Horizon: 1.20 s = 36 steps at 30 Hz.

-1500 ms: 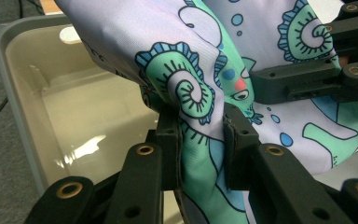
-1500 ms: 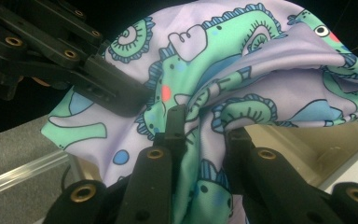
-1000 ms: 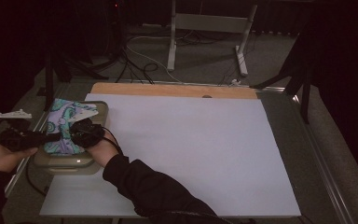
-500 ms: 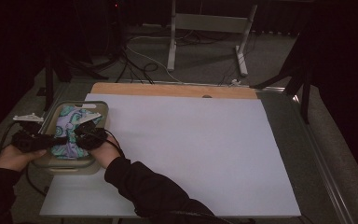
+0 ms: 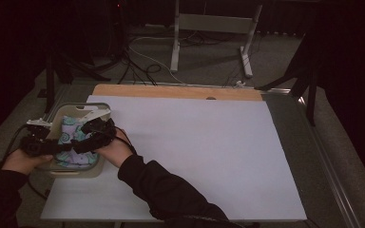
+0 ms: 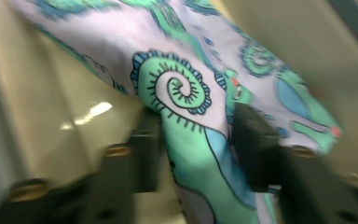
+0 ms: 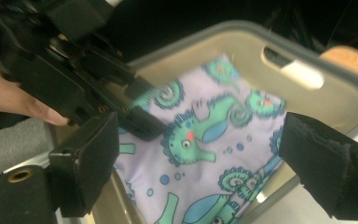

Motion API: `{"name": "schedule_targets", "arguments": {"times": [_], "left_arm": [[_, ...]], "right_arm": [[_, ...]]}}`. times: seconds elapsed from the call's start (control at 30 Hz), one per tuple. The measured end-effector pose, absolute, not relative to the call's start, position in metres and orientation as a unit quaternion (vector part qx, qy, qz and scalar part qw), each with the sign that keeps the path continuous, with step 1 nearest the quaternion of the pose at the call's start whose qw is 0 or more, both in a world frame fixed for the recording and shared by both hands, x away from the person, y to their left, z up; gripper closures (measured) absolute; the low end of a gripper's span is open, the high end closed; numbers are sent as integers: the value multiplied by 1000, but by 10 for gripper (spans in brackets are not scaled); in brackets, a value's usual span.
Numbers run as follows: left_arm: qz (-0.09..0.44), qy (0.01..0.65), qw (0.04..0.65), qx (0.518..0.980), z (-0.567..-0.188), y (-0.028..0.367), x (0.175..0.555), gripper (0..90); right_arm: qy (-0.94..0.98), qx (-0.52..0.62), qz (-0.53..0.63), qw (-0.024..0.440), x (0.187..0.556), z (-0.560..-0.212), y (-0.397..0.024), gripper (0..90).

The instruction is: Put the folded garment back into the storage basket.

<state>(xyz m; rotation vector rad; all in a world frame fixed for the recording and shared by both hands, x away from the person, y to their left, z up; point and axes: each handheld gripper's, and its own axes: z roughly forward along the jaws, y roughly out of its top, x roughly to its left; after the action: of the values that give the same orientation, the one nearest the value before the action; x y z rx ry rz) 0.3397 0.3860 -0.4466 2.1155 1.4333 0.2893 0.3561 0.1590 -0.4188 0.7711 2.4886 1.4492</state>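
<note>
A lilac cloth (image 5: pixel 70 138) printed with green seahorses and spirals lies in a beige bin (image 5: pixel 74 172) at the table's left edge. My left gripper (image 5: pixel 59 147) reaches in from the left. In the left gripper view it (image 6: pixel 196 140) is shut on a raised fold of the cloth (image 6: pixel 182 88). My right gripper (image 5: pixel 83 144) comes in from the right and hovers over the bin. In the right gripper view its (image 7: pixel 200 154) jaws stand wide apart above the cloth (image 7: pixel 205 135), holding nothing. The left gripper (image 7: pixel 137 116) shows there too, pinching the cloth near the bin's rim (image 7: pixel 242 28).
A large white board (image 5: pixel 195 152) covers the table, with a wooden strip (image 5: pixel 171 91) along its far edge. Behind the table stand a metal frame (image 5: pixel 209 28) and floor cables (image 5: pixel 142 61). A dark stand (image 5: pixel 309 76) is at the far right.
The cloth, held up above the bin a second ago, has come down into it. Both hands have dropped lower and moved closer together over the bin.
</note>
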Motion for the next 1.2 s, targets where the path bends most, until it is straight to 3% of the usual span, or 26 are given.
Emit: {"name": "schedule_targets", "arguments": {"times": [0.07,0.17,0.23,0.27,0.37,0.53,1.2], "left_arm": [[121,540,294,779,-440,386,338,363],[132,543,315,767,-428,386,333,251],[127,534,329,768,-420,386,330,238],[123,525,335,773,-417,385,328,139],[127,513,358,770,-408,379,324,129],[133,488,382,774,-395,360,320,14],[104,395,438,801,-375,272,324,0]], "right_arm": [[826,253,496,81,356,-413,153,107],[820,246,509,91,357,-403,144,101],[821,234,512,97,357,-398,136,101],[823,227,511,100,359,-395,128,101],[820,227,517,98,361,-393,119,98],[818,228,519,98,365,-392,101,93],[822,232,510,102,385,-387,41,93]]}}
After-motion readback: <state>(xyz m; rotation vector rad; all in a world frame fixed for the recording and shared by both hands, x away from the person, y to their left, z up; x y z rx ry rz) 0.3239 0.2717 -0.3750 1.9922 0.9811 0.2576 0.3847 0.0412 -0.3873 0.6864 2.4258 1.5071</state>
